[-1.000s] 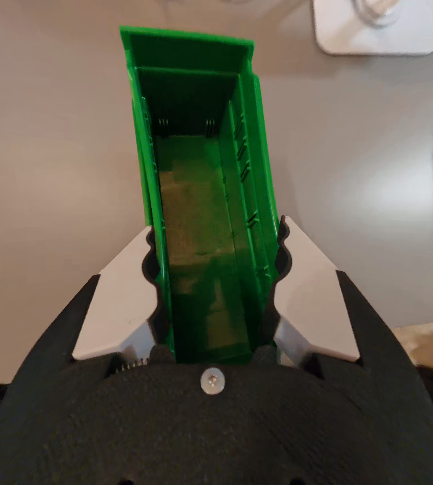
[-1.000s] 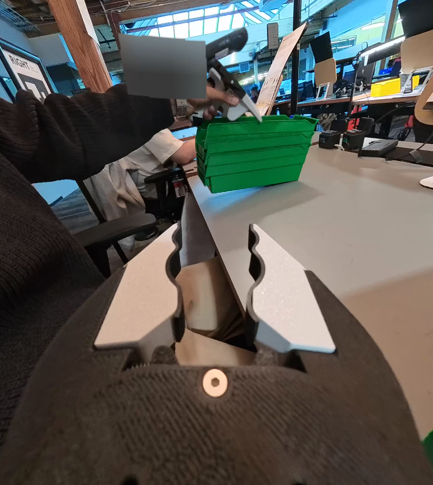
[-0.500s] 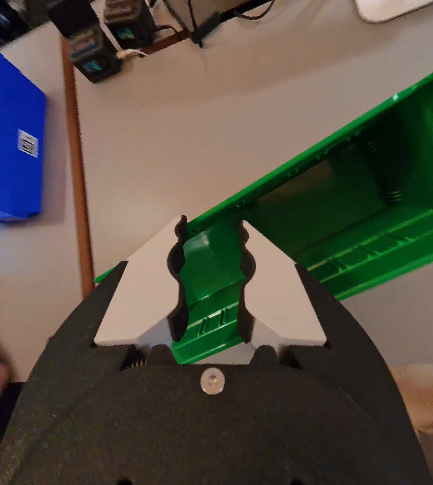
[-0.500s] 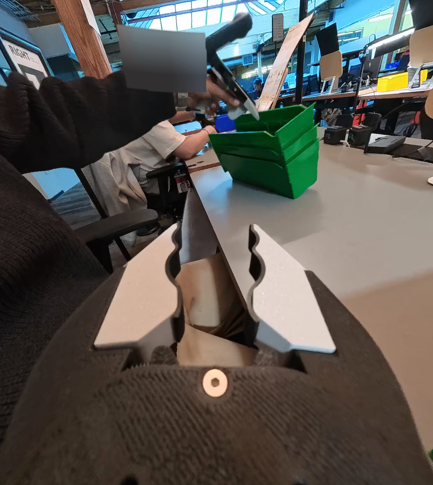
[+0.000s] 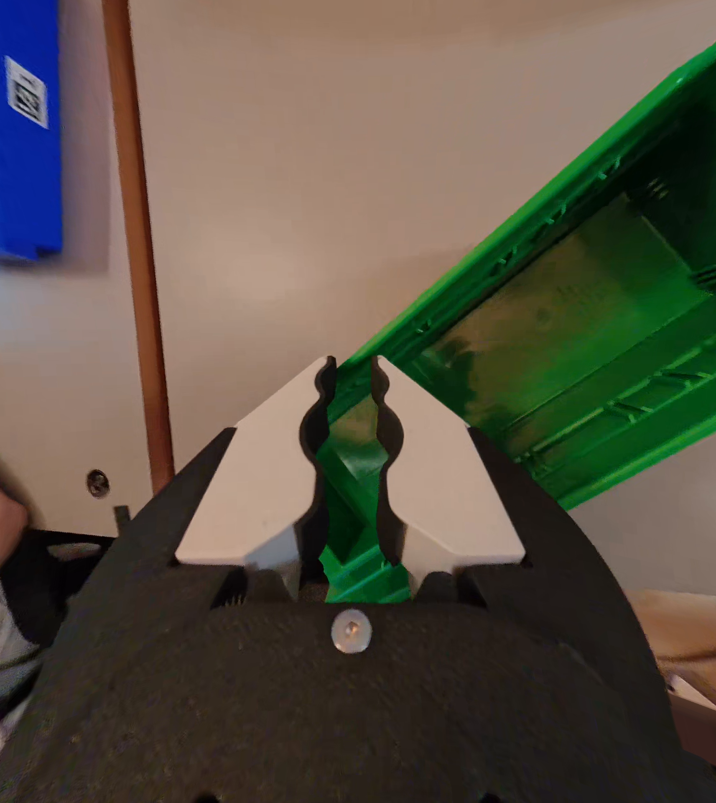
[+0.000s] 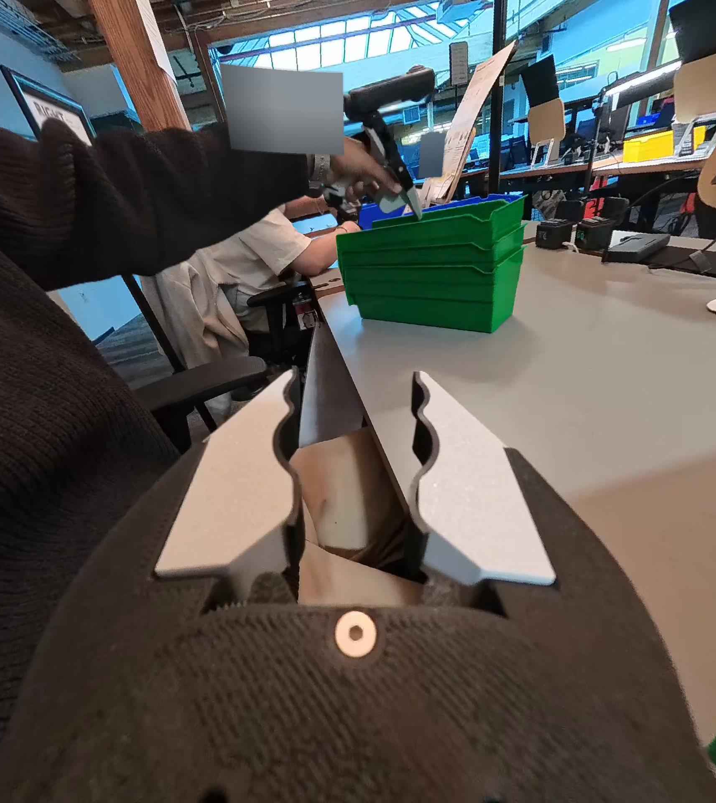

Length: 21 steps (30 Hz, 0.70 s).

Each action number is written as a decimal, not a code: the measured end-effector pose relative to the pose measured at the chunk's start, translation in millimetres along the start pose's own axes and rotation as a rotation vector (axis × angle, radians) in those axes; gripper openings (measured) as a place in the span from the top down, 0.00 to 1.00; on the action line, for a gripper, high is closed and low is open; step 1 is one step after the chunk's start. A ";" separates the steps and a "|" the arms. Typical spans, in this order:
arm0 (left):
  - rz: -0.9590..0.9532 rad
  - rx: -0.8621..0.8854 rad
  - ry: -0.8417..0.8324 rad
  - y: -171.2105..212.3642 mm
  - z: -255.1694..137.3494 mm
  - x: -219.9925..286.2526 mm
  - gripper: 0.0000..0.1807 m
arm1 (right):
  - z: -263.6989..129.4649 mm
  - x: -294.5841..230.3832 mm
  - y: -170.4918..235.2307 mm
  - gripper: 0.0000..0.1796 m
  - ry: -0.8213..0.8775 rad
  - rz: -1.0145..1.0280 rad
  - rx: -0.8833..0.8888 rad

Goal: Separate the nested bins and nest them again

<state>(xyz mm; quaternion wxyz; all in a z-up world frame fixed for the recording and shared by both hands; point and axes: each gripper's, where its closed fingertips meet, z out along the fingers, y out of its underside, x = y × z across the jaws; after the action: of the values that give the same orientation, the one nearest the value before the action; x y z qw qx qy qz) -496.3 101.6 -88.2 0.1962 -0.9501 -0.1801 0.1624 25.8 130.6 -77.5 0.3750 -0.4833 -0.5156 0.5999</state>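
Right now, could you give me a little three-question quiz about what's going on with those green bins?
1. True or false: the left gripper is closed on the top rim of the green bin stack.
2. How many green bins are nested in the stack? A) two B) four C) six
3. Fill in: the right gripper is open and holds ____.

Key: 1 true; 2 B; 3 nothing.

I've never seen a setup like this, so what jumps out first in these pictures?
The stack of bright green plastic nested bins on the grey table stands out, the left gripper pinching the top bin's rim at one corner. Nearer, the right gripper hangs open at the table's edge, holding nothing.
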 end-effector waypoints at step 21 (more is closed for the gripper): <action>0.166 -0.151 0.335 110.9 -62.9 103.0 0.62 | 7.4 -12.3 7.0 0.72 -0.059 0.032 -0.019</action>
<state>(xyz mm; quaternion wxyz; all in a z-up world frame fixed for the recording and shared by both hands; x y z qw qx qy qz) -350.6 28.5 -105.8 0.1377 -0.9874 -0.0779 0.0038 22.1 115.8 -82.0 0.3454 -0.4772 -0.5241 0.6151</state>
